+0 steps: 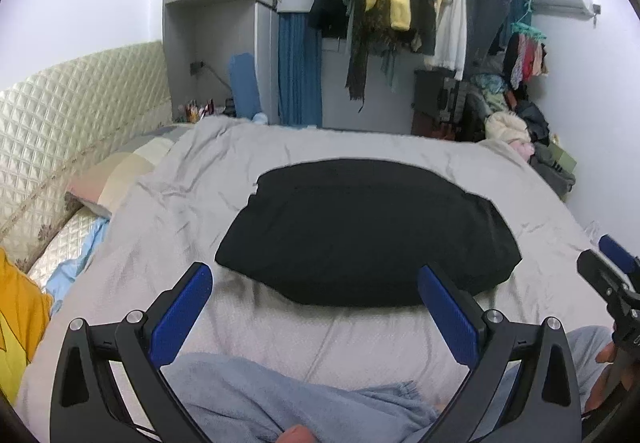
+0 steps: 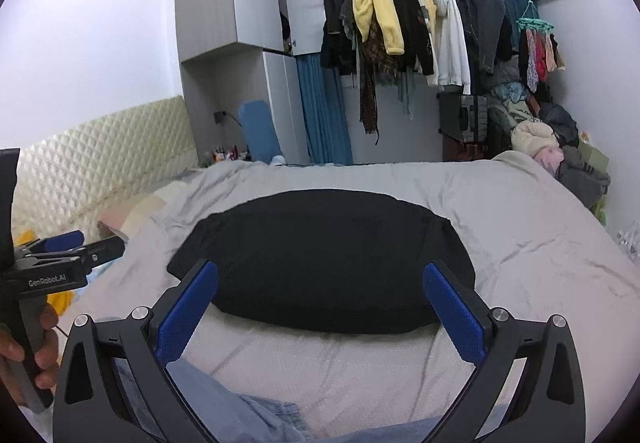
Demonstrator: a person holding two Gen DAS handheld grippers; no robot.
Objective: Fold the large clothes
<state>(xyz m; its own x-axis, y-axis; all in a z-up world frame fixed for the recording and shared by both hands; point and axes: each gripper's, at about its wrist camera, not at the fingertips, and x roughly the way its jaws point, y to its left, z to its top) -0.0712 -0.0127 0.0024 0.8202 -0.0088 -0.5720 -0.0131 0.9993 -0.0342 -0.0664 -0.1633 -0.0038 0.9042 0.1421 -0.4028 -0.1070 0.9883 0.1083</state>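
Note:
A black garment lies folded into a flat rounded block on the grey bedcover; it also shows in the right wrist view. My left gripper is open and empty, held above the bed just short of the garment's near edge. My right gripper is open and empty, its fingers over the garment's near edge. The right gripper shows at the right edge of the left view. The left gripper shows at the left of the right view.
A light blue denim piece lies at the near edge below the grippers. A pillow and a quilted headboard are on the left, a yellow cloth at the far left. A rail of hanging clothes and a clothes pile stand beyond the bed.

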